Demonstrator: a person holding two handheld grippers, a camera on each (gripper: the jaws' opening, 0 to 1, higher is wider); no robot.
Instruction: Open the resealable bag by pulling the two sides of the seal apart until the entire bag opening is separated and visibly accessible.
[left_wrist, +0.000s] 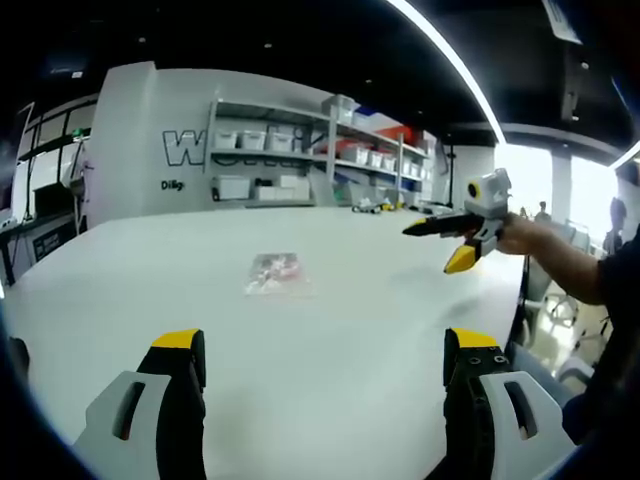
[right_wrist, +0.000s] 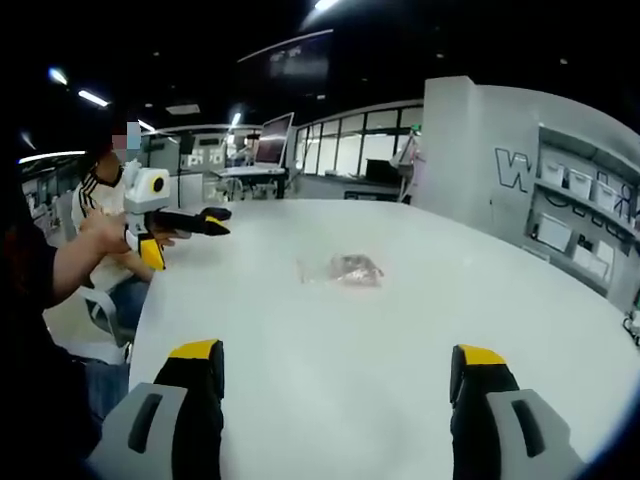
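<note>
In the left gripper view, the left gripper stands nearest, its two yellow-tipped jaws spread wide with nothing between them. In the right gripper view the right gripper shows the same: two jaws wide apart, holding nothing. Both hang above the near part of the white table, neither touching it.

Farther out, near the middle of the table, lies the resealable bag, flat, clear, with something reddish inside; in the right gripper view it sits well ahead of the jaws. Which edge carries the seal is too small to tell, and so is whether the seal is closed.

The step in hand, as I judge it, is the approach: nothing is gripped yet and the bag lies untouched. To do it well, each gripper should come down to the sealed edge from its own side, one taking the upper film and the other the lower, each pinching only its single layer close to the seal. Catching both layers in one jaw pair would only drag the bag across the smooth top. Then pull steadily apart along the full seal, not just at one spot.

Beyond the table, grey shelving with white storage bins stands against the far wall.

Counted: one bag, one table, two grippers, four jaws.
</note>
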